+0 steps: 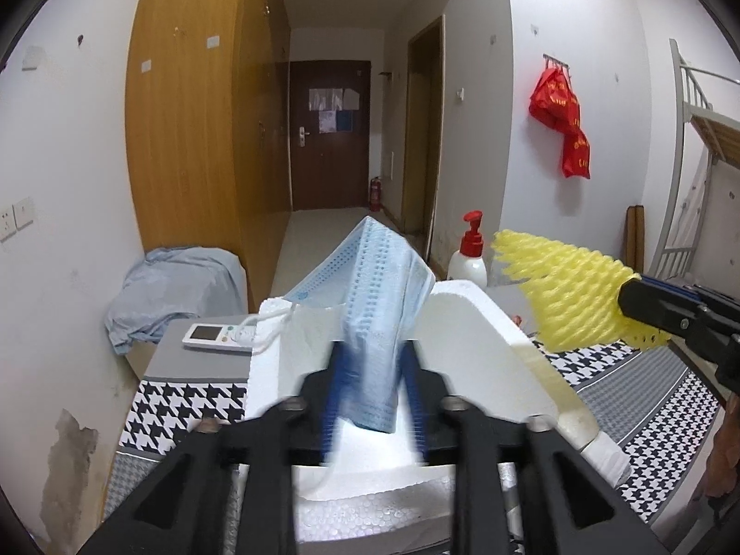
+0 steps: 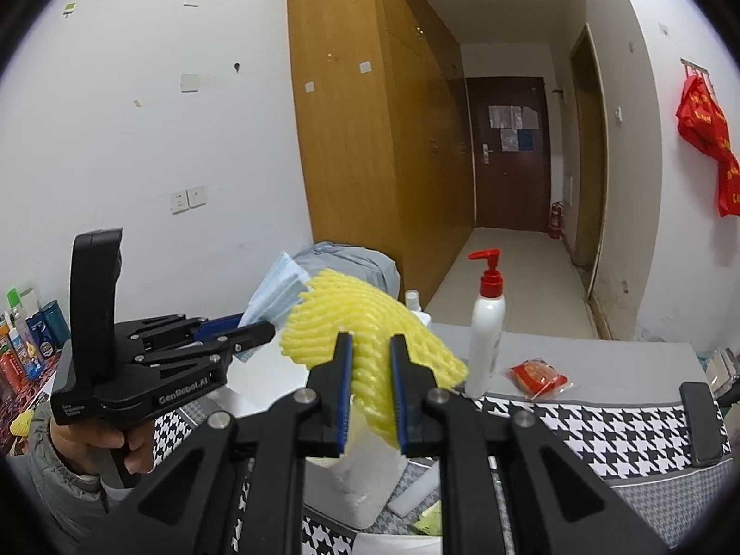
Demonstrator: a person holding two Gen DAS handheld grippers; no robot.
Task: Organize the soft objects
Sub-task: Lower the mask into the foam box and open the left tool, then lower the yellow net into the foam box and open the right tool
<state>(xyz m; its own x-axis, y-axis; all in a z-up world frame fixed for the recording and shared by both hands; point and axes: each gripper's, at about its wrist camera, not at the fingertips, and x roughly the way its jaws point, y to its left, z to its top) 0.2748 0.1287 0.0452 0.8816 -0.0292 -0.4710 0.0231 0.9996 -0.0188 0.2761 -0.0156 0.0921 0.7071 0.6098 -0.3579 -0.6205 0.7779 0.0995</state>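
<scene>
From the left wrist, the left tongs (image 1: 374, 384) are pinching a limp blue face mask (image 1: 374, 296) above the white foam box (image 1: 481, 347), while from the right wrist, the right tongs (image 2: 370, 388) are squeezing a springy, feather-light yellow foam net (image 2: 365, 342) mid-body, likely crushing easily.

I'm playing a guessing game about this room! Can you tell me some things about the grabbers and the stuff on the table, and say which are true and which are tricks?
1. The left gripper holds a blue face mask. True.
2. The right gripper holds a red sock. False: it pinches a yellow foam net.
3. The white bottle has a red pump top. True.
4. The bottle lies on its side. False: it stands upright on the table.
5. A white foam box sits below the mask. True.
6. The remote control is inside the foam box. False: it lies on the table beside it.
</scene>
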